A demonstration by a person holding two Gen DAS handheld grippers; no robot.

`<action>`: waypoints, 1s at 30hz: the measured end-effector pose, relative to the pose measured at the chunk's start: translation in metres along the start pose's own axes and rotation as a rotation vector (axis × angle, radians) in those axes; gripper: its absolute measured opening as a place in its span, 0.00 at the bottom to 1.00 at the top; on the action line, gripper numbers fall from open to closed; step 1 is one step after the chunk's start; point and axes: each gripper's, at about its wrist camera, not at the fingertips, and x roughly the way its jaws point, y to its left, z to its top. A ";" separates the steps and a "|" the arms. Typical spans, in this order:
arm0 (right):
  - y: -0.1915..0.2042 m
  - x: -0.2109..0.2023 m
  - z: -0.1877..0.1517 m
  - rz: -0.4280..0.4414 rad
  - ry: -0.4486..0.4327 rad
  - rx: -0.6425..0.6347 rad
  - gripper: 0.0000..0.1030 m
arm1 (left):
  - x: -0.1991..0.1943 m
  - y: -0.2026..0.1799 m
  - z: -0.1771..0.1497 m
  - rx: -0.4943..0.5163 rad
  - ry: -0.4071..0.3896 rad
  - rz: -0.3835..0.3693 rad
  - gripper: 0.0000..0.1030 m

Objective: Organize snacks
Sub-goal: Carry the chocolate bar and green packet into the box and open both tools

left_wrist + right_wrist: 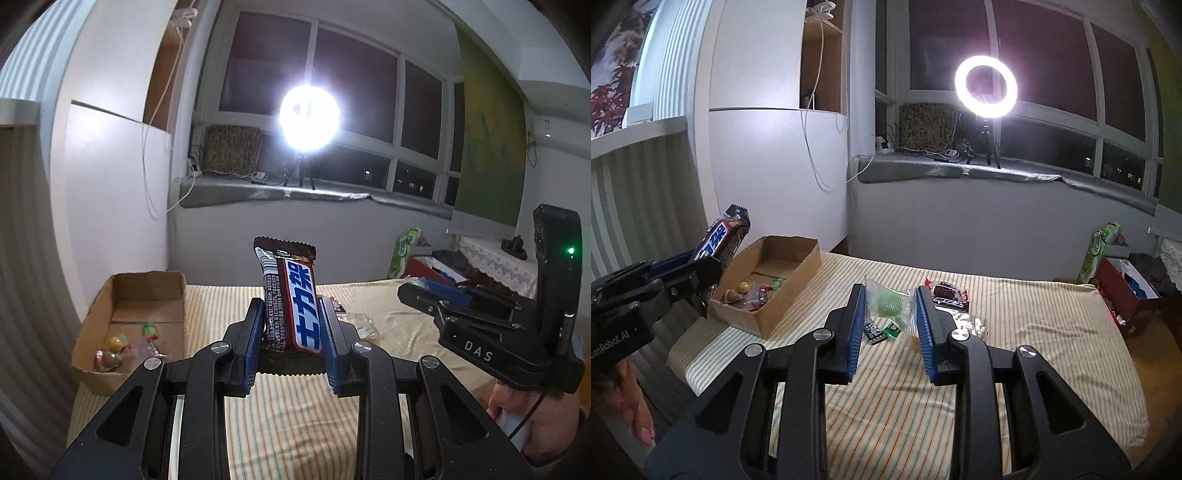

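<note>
We hold a chocolate bar point(291, 302) in our left gripper point(291, 325) | right gripper point(890, 321) clamps a clear green-candy packet point(888, 304) | cardboard box point(798, 291) far left, loose snacks point(947, 295) beyond on striped bed point(1034, 332).

Lit ring light point(985, 86) on tripod on window ledge point(997, 171); striped sheet point(1015, 332); dark windows point(332, 74).

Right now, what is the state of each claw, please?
Left claw: closed on the chocolate bar.
Right claw: closed on the clear packet with a green sweet.
</note>
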 end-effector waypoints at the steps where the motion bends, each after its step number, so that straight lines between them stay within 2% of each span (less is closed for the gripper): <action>1: 0.001 -0.002 0.000 0.001 0.000 -0.004 0.27 | -0.002 0.000 0.000 0.000 -0.004 0.000 0.27; 8: 0.006 0.000 0.002 0.008 -0.002 -0.020 0.27 | -0.012 -0.004 -0.001 0.002 -0.026 0.003 0.27; 15: 0.016 0.031 -0.002 0.022 0.051 -0.040 0.27 | -0.006 0.010 -0.006 -0.021 -0.020 0.010 0.27; 22: 0.070 0.078 0.003 0.098 0.101 -0.106 0.27 | -0.003 0.048 -0.014 -0.070 -0.013 0.053 0.27; 30: 0.134 0.116 0.012 0.222 0.104 -0.173 0.27 | -0.015 0.103 -0.014 -0.111 -0.029 0.182 0.27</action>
